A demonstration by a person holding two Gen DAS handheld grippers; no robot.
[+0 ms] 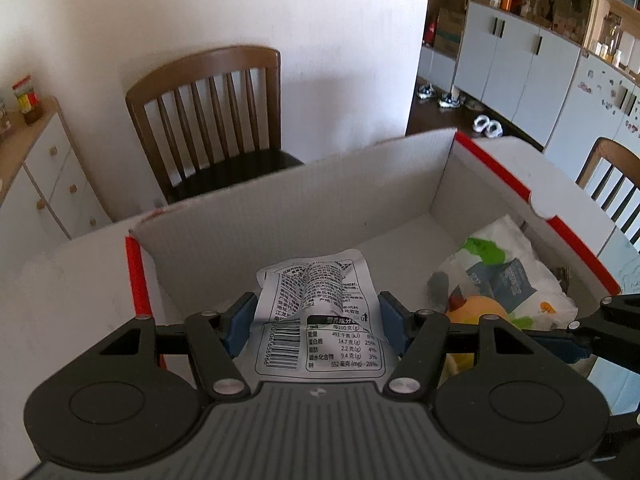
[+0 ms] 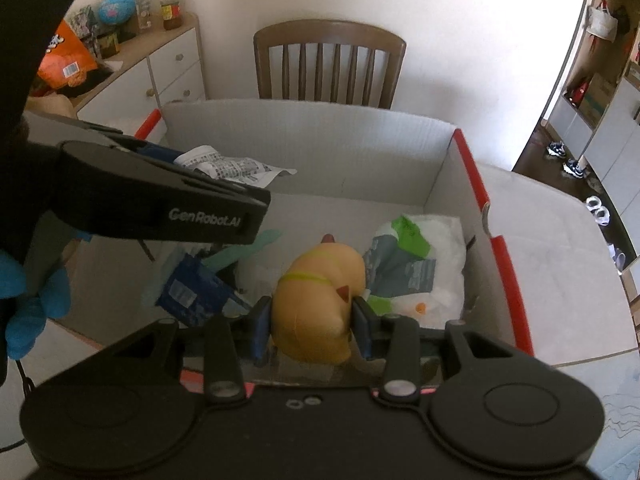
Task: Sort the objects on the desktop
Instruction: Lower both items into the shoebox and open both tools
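Note:
My left gripper (image 1: 314, 318) is shut on a silver snack packet (image 1: 320, 320) printed with a barcode and nutrition table, held above the open white cardboard box (image 1: 280, 200). In the right wrist view the left gripper (image 2: 160, 200) shows at the left with the packet (image 2: 232, 168) sticking out. My right gripper (image 2: 312, 316) is shut on a yellow plush toy (image 2: 316, 296) over the box (image 2: 320, 140). The toy also shows in the left wrist view (image 1: 480, 312).
Inside the box lie a white bag with green and grey print (image 2: 412, 260), a blue packet (image 2: 192, 292) and a teal strip (image 2: 244, 250). The box has red edges (image 2: 508, 272). A wooden chair (image 2: 328, 64) stands behind it, a white cabinet (image 2: 172, 68) at the left.

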